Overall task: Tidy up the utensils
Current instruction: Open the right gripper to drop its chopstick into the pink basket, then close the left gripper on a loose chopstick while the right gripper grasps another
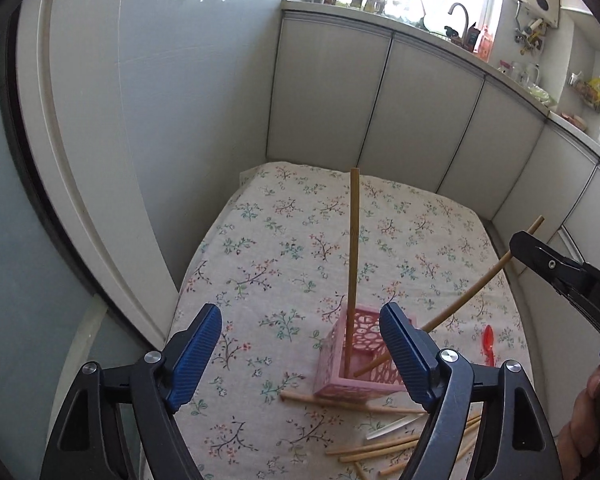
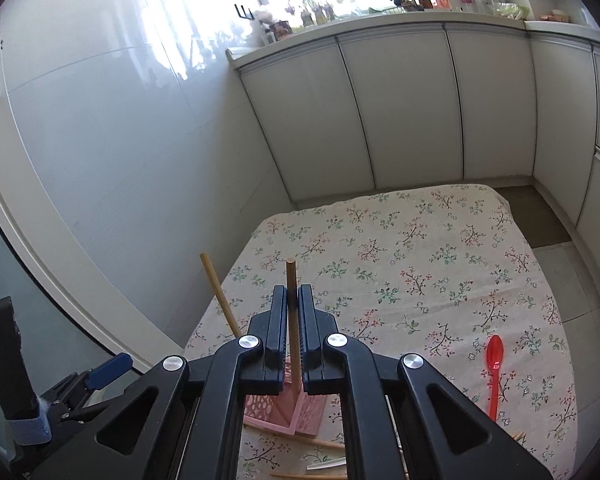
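Chopstick [image 2: 294, 320], clamped in the right tongs [image 2: 293, 300] at lower centre, has its lower end inside the pink holder [image 1: 360, 364] on the floral worktop [image 1: 260, 248]. Best lowered straight, clear of the standing chopstick [image 1: 354, 240], before release. Left tongs [image 1: 300, 344] gape empty. Right tongs show "DA", the rest cut off.
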{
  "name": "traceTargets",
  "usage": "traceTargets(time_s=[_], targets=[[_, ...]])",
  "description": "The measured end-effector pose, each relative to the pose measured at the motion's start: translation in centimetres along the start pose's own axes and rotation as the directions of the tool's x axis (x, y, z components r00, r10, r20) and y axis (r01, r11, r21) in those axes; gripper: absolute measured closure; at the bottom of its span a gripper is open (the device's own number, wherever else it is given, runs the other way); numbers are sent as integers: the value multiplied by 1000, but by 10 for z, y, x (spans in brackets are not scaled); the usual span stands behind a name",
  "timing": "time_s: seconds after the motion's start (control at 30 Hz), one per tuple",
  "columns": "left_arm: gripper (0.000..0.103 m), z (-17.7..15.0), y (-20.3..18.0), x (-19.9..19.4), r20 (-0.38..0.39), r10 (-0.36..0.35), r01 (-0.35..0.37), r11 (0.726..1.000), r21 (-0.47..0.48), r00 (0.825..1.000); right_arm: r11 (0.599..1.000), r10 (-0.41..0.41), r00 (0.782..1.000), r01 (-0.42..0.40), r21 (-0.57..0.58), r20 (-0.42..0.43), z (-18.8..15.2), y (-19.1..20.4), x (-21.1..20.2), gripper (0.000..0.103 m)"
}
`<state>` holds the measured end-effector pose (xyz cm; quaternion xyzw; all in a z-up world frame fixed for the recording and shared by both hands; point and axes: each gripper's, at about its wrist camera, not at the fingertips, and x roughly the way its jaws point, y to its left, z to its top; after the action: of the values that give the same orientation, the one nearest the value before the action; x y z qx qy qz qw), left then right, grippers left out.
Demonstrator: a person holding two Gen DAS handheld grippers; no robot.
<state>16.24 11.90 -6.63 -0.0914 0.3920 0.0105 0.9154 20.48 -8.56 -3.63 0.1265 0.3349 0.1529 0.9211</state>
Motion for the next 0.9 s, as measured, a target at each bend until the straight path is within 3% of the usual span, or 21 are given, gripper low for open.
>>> traceTargets(time_s=[0.07,0.13,0.2,0.33,0.53,0.73,0.9], targets=[[19,-3,1,0,-19,-3,3,1000,-6,1000,1000,5,1000,-5,12,-19,-1,-1,0,92],[19,-5,1,1,-42,-15,14,1000,-16,999,999,20,1000,-20,25,-19,-1,-5,-5,64],[19,-7,1,0,-64,-26,25,1000,-11,998,999,31,999,-31,32,-6,0,-9,-16,52],[18,-14,-1,1,-124,-43,46,999,19,991,999,20,999,-19,29,-31,0,-20,-36,49],[18,-36,-4,11,-247,-82,98,994,55,966,998,-41,990,46,33,-137,-12,-50,-49,40],[18,-58,-18,25,-347,-108,146,986,86,932,989,-104,949,130,67,-299,-40,-87,-45,37],[18,-78,-40,39,-445,-132,203,972,116,886,977,-134,910,187,101,-392,-61,-116,-42,37]])
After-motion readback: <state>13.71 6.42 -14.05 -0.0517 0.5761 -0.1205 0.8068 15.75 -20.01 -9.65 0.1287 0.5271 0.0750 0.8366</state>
